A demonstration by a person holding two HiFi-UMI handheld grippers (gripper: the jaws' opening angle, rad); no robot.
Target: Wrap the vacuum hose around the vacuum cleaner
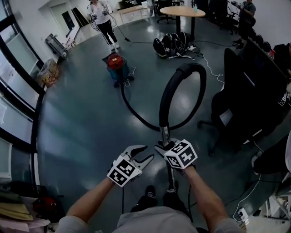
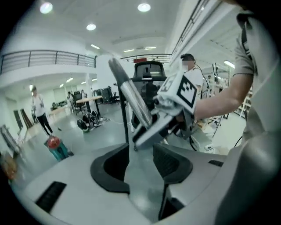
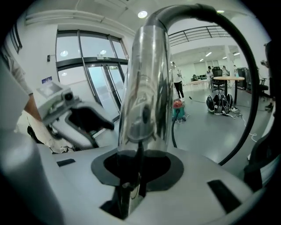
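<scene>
Nearest, the person's two forearms reach forward over the grey floor (image 1: pixel 82 118). The left gripper (image 1: pixel 146 154) is released: its own view shows the left gripper (image 2: pixel 140 151) with its jaws standing apart and only floor in the gap, and it hangs just left of the other gripper without touching it. The right gripper (image 1: pixel 163 148) is clenched on the shiny metal tube (image 1: pixel 164 134) at the end of the vacuum hose. In its own view, the right gripper (image 3: pixel 138 162) has both dark pads pressed against the tube (image 3: pixel 147 79), which stands nearly upright out of the jaws. From the top of the tube, the black hose (image 1: pixel 182 73) rises and curves over to the right in a tall arch. It then drops and sweeps back left along the floor in a wide bend to the vacuum cleaner (image 1: pixel 117 63). The vacuum cleaner, with a red top and a blue body, stands on the floor well beyond the grippers, left of the arch. None of the hose is wound around it. A dark office chair (image 1: pixel 236 100) stands at the right. Farther off lies a heap of black gear (image 1: pixel 170 44), with a round table (image 1: pixel 182 11) behind it. At the far left, another person (image 1: pixel 102 18) stands beyond the vacuum cleaner.
</scene>
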